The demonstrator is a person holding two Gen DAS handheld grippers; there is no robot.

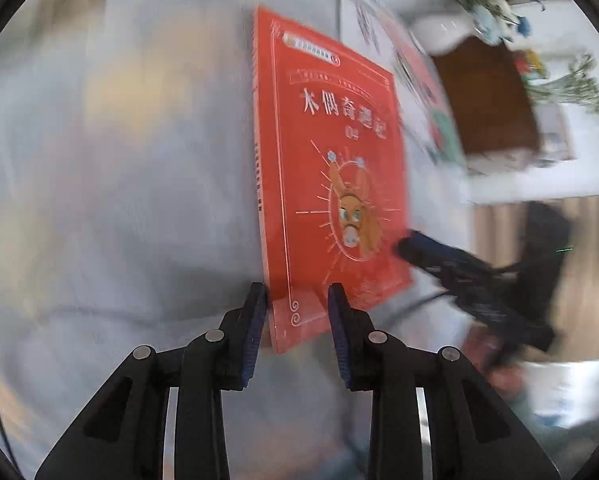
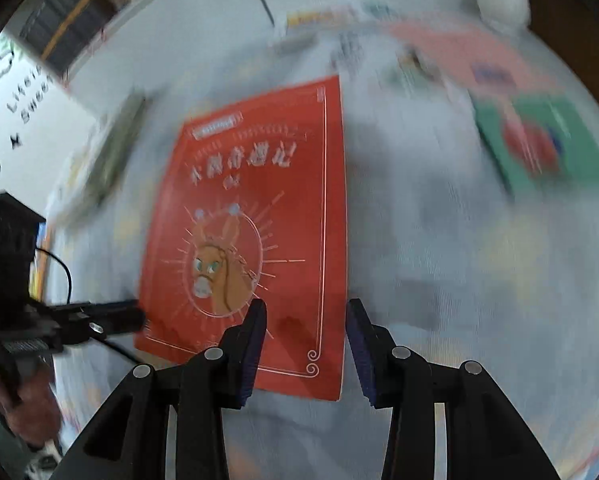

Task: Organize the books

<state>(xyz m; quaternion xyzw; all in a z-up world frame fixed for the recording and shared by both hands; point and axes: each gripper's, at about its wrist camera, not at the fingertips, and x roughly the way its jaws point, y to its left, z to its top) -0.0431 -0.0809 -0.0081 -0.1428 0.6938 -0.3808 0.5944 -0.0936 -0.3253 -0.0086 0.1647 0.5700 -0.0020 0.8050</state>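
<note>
1. The red book (image 1: 331,168) lies face up on the pale cloth-covered worktop (image 1: 139,200), straight ahead of both hand-held grippers, which come at it from its near corners.
2. The left hand-held gripper (image 1: 297,308) has its jaws parted a little, with the book's spine-side lower corner sitting between the two blue pads (image 1: 255,320). From here I cannot tell whether the pads press on the cover or only straddle it.
3. The right hand-held gripper (image 2: 305,344) stands released, its jaws apart over the book's other lower corner. One finger is above the cover and the other hangs just off the book's edge, with nothing pinched.
4. In the left wrist view, the right hand-held gripper shows as a dark blurred shape touching or just above the book's far edge.
5. Other books are spread further off: a green one (image 2: 539,144) ahead and to the right of the right hand-held gripper, and pinkish ones beyond it. A brown box (image 1: 487,100) stands well ahead and to the right of the left hand-held gripper.
6. I judge the step in hand to be getting hold of the red book so it can be lifted and put with the others.
7. The next move calls for a firm closing on a thin edge. A flat book gives little to bite, so one corner probably has to be raised or slid off first.
</note>
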